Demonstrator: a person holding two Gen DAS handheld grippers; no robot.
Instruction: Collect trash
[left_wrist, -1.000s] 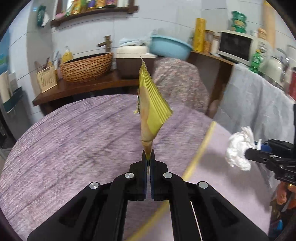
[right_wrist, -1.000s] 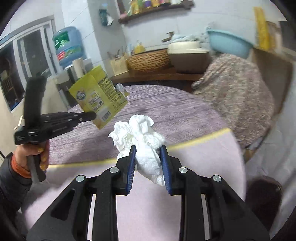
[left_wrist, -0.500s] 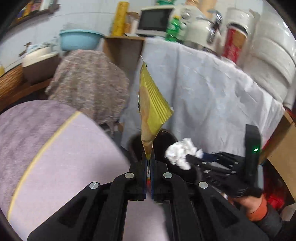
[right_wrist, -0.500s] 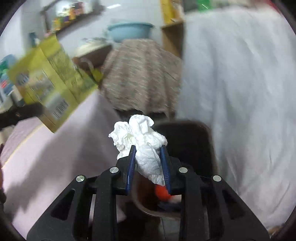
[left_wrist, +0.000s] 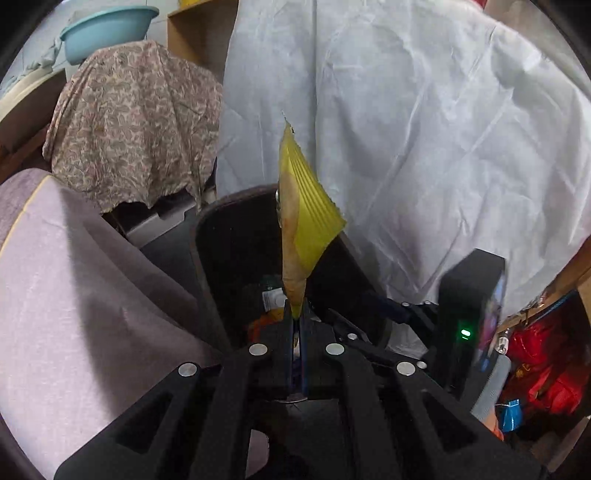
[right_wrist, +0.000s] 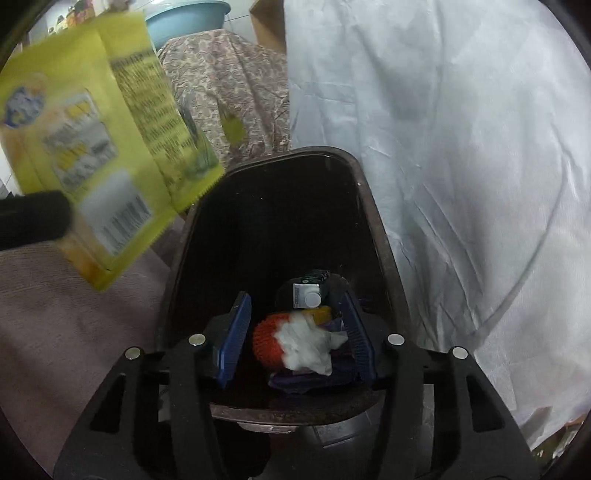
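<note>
My left gripper (left_wrist: 297, 317) is shut on the bottom corner of a yellow snack bag (left_wrist: 304, 218), held upright over the dark bin (left_wrist: 207, 236). The bag also shows at the upper left of the right wrist view (right_wrist: 99, 147), beside the bin's rim. My right gripper (right_wrist: 295, 332) is open and empty above the bin (right_wrist: 373, 206). A crumpled white tissue (right_wrist: 306, 345) lies inside the bin on an orange ball (right_wrist: 267, 338), a small carton (right_wrist: 306, 293) and purple trash.
A white sheet (left_wrist: 424, 129) hangs behind and right of the bin. A purple-clothed table (left_wrist: 66, 295) stands to its left. A floral cloth (left_wrist: 133, 122) covers something behind. Red bags (left_wrist: 546, 369) lie at the right.
My right gripper has opened and the tissue has dropped into the bin. Both grippers have moved closer over the bin. The left gripper still holds the yellow bag.
</note>
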